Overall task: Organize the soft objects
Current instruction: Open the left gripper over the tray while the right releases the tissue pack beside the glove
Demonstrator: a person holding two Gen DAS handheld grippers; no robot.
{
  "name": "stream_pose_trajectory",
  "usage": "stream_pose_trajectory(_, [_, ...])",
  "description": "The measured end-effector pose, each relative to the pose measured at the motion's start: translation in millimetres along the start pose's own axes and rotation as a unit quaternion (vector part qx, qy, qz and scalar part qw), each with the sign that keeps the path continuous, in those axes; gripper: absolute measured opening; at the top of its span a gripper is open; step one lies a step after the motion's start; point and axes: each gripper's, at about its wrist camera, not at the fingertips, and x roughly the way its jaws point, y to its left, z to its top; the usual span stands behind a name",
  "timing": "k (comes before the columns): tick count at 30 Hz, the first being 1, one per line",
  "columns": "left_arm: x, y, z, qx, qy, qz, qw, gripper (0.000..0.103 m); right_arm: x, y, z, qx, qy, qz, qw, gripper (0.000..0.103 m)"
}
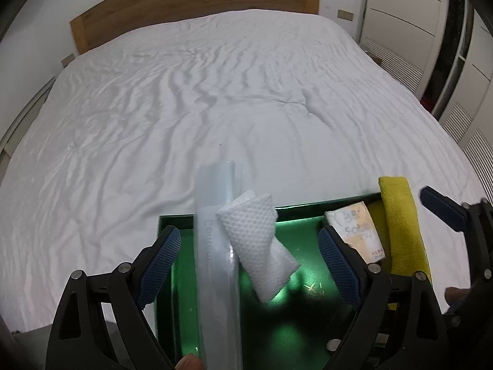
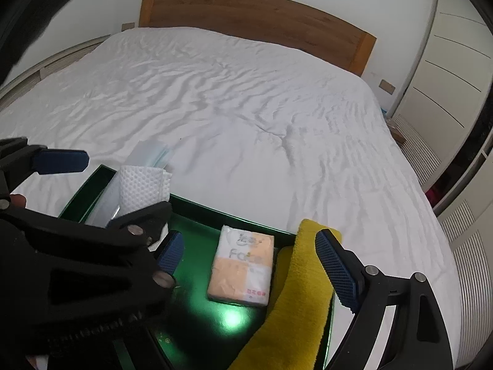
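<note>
Wipes pack (image 1: 217, 265) lies lengthwise across tray (image 1: 302, 317), toward headboard (image 1: 197, 3).

On the tissue pack (image 2: 241, 266) lying in the green tray (image 2: 197, 302) we could read only the large grey letters "Fa", the rest of the word lost in glare; the small red print at its near corner was too fine to make out. On the clear plastic sleeve (image 1: 215, 246) leaning over the tray's left side, we read faint grey letters starting "Co".
</note>
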Motion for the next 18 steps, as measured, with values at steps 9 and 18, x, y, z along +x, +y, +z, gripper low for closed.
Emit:
stream_pose_trajectory(9, [-30, 3, -4, -0.006, -0.017, -0.002, 0.9998, 0.088, -20, -6, -2, 0.020, 0.003, -0.016, 1.000, 0.089])
stream_pose_trajectory(18, [-74, 3, -14, -0.019, -0.029, -0.005, 0.9994, 0.088, -55, -1, -6, 0.027, 0.004, -0.022, 0.999, 0.089])
